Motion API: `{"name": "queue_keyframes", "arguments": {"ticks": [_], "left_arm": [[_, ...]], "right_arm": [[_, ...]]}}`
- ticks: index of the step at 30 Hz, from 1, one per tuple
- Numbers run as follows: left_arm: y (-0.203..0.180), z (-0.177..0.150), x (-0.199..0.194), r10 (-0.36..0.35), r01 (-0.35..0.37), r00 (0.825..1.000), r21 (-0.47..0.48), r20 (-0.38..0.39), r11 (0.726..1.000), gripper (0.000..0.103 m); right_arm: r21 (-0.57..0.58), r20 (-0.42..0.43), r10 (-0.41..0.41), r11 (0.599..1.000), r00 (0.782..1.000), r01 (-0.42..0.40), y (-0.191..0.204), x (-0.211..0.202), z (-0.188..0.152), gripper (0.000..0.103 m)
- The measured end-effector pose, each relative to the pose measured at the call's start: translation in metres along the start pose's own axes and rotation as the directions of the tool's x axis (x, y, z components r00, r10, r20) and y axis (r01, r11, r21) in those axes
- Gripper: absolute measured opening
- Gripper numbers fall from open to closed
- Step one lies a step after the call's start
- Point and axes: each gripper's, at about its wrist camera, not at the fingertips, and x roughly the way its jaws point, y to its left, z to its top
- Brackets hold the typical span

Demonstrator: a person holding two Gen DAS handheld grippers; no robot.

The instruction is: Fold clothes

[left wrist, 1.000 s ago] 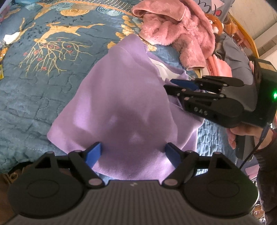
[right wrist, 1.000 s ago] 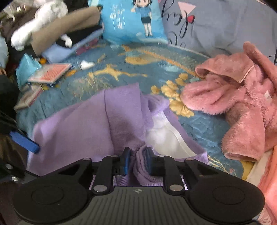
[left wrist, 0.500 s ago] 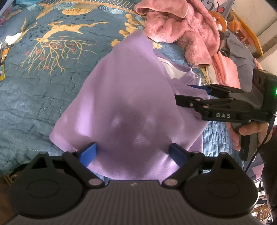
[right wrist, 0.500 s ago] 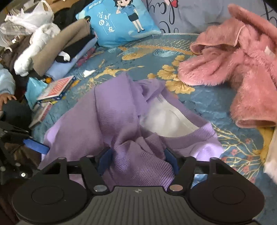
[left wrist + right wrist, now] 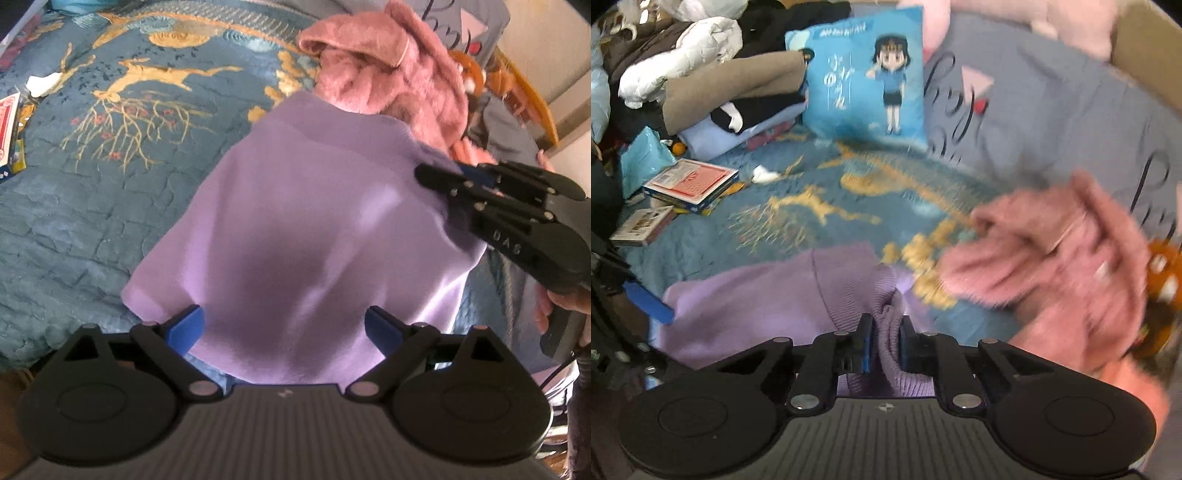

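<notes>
On the blue patterned quilt (image 5: 92, 206) lay the purple sweater (image 5: 303, 229), spread with its near edge toward me and its far corner reaching almost to the pink fleecy garment (image 5: 388, 70). My left gripper (image 5: 284, 328) stood with its fingers wide apart, the cloth lying between the blue pads but gripped by neither. My right gripper (image 5: 884, 345) was clamped on a bunch of the sweater's ribbed knit, which bulged out between the closed pads.

I judged this to be the middle of a fold on the sweater: one side pinched and ready to be carried, the other lying loose. The next move seemed to call for my left gripper to take hold of the near edge or pin it flat, so the held part could be drawn across without dragging the whole garment. The knit was soft and would slump where unsupported.

The left wrist view showed the broad, smooth face of the sweater and my right gripper (image 5: 480, 188) at its right edge, my hand (image 5: 569, 299) behind it. Only the right wrist view, blurred on its right side, showed the pinch itself, plus the cartoon pillow (image 5: 860, 77), the stacked clothes (image 5: 731, 92) and the red box (image 5: 690, 184) beyond.
</notes>
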Motion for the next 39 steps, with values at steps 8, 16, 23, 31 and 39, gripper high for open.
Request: {"name": "queue_keyframes", "arguments": {"ticks": [8, 16, 23, 31, 39], "left_arm": [[-0.006, 0.006, -0.020, -0.012, 0.011, 0.998, 0.025, 0.069, 1.000, 0.098], [0.010, 0.009, 0.003, -0.002, 0.003, 0.999, -0.030, 0.041, 1.000, 0.101], [0.023, 0.006, 0.007, 0.023, -0.022, 1.000, -0.052, 0.018, 0.998, 0.101], [0.026, 0.008, -0.007, -0.044, 0.048, 0.998, -0.066, 0.054, 0.997, 0.101], [0.017, 0.003, -0.010, -0.043, 0.044, 0.998, -0.022, 0.049, 0.999, 0.101]], "right_arm": [[0.069, -0.112, -0.059, 0.995, 0.992, 0.067, -0.008, 0.051, -0.013, 0.014], [0.147, -0.222, -0.096, 0.980, 0.970, 0.131, -0.019, 0.098, -0.025, 0.020], [0.591, -0.022, -0.033, 0.806, 0.999, 0.040, -0.073, 0.038, -0.025, 0.028], [0.504, 0.065, 0.059, 0.860, 0.996, -0.084, -0.026, 0.003, -0.037, 0.030], [0.480, -0.026, -0.134, 0.868, 0.991, 0.130, -0.007, 0.017, -0.063, 0.032]]}}
